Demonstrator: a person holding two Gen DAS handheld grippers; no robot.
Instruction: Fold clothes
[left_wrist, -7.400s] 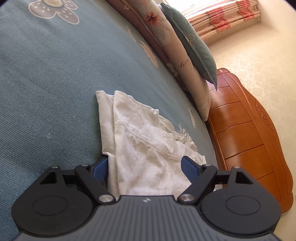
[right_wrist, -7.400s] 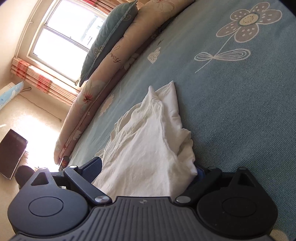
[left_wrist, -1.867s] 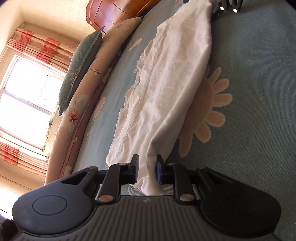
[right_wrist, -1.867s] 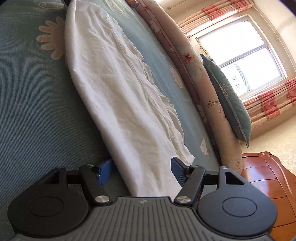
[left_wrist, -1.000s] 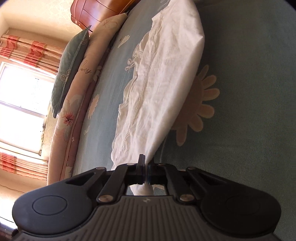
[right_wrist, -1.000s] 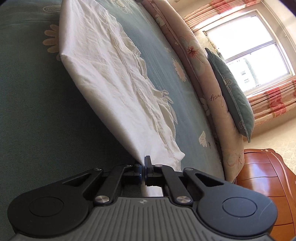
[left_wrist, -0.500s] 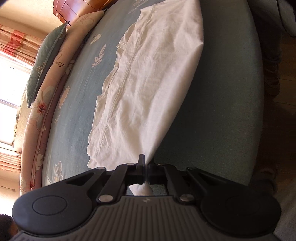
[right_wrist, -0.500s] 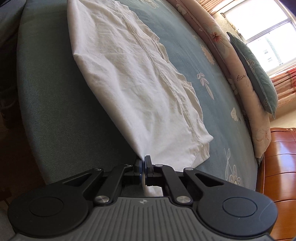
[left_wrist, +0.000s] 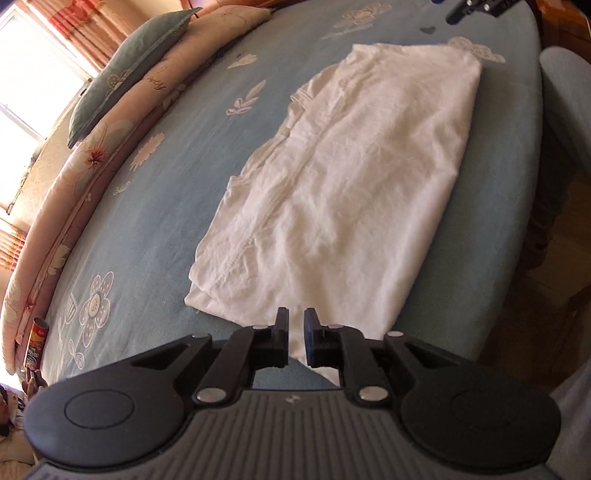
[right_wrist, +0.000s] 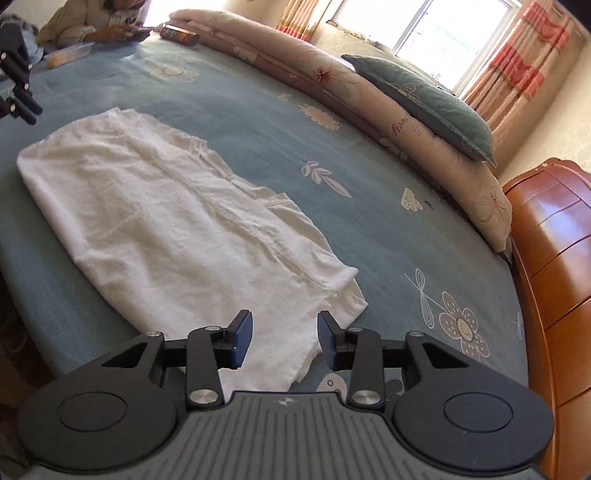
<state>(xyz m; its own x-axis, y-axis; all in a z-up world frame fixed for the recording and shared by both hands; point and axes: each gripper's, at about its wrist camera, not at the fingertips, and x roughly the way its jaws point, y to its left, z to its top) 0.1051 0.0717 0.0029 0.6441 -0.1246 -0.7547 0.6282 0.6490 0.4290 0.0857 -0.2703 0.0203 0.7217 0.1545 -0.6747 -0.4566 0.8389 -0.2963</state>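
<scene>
Since your left gripper and right gripper have just been opening, each parted above a released end of the white garment lying flat on the bed, lift clear without snagging, then regrip for the next fold.

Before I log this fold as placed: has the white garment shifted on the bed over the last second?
Yes. The white garment was stretched taut off the blue bedspread toward the long pillow roll; now it lies flat near the bed's edge, both grippers' jaws having just opened.
</scene>
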